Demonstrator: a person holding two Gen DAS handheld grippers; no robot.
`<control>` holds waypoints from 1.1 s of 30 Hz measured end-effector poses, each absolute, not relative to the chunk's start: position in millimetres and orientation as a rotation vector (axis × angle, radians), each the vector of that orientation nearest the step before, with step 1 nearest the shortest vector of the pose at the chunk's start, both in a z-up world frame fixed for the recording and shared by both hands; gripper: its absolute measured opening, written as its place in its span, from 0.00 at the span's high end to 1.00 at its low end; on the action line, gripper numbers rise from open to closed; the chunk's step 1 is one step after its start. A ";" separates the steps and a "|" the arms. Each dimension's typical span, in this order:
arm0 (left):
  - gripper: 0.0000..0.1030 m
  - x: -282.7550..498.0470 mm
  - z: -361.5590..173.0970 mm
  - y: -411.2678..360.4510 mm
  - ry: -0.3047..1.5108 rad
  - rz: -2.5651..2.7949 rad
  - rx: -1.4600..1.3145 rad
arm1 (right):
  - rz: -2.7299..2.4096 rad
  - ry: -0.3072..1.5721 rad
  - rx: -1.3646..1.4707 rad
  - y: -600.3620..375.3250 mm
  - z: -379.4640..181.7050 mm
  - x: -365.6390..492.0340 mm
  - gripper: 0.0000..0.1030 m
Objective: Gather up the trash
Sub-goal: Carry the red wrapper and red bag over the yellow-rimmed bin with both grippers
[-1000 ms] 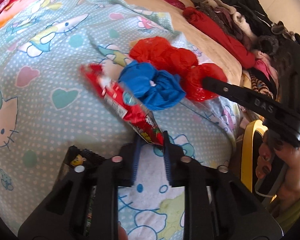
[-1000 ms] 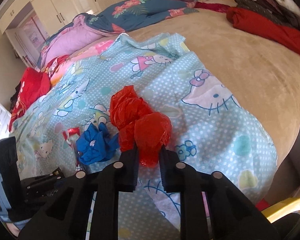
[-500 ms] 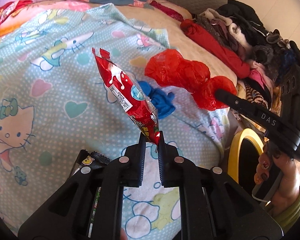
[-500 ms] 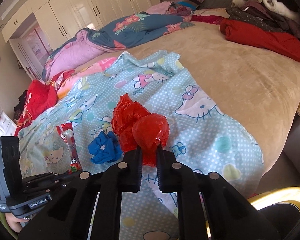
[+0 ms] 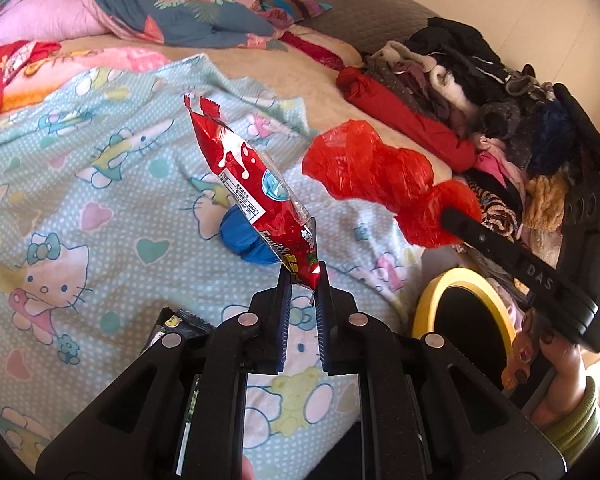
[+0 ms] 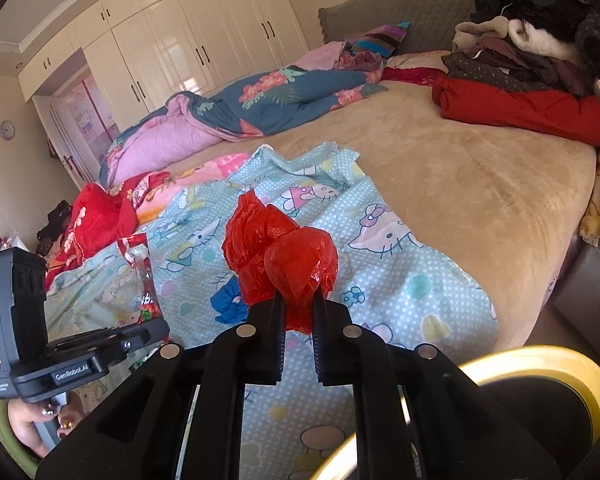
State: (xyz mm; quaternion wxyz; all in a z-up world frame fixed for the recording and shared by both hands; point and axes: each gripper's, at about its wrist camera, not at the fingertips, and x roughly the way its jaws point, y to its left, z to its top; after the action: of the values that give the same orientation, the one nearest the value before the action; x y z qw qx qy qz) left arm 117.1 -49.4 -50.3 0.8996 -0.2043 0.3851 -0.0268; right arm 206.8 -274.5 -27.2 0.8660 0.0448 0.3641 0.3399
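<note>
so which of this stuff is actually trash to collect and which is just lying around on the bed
Part of the job:
- red snack wrapper, held in the left claw
- red plastic bag, held in the right claw
- blue bag on the sheet
- black wrapper on the sheet
- yellow-rimmed bin

Just lying about:
- cartoon sheet
- floral quilt
- clothes pile

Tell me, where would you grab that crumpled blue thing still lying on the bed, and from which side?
Take the blue wad by a raised fold on its top, coming down from above. It is a soft, crumpled lump lying on the cartoon sheet, so there is no handle or edge to hook, only bunched folds that should pinch easily. Both tongs are full, so one must drop its load first.
</note>
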 end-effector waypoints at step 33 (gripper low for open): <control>0.93 91.9 -6.7 -123.9 0.723 -0.234 -0.334 | 0.500 0.639 0.251 -391.7 -4.8 121.9 0.89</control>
State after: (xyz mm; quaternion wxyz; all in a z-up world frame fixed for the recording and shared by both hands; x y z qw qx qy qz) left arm 91.9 -123.9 -6.7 0.9150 -0.1623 0.3513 -0.1138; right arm 121.9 -391.7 -4.8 0.9111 0.1220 0.3102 0.2424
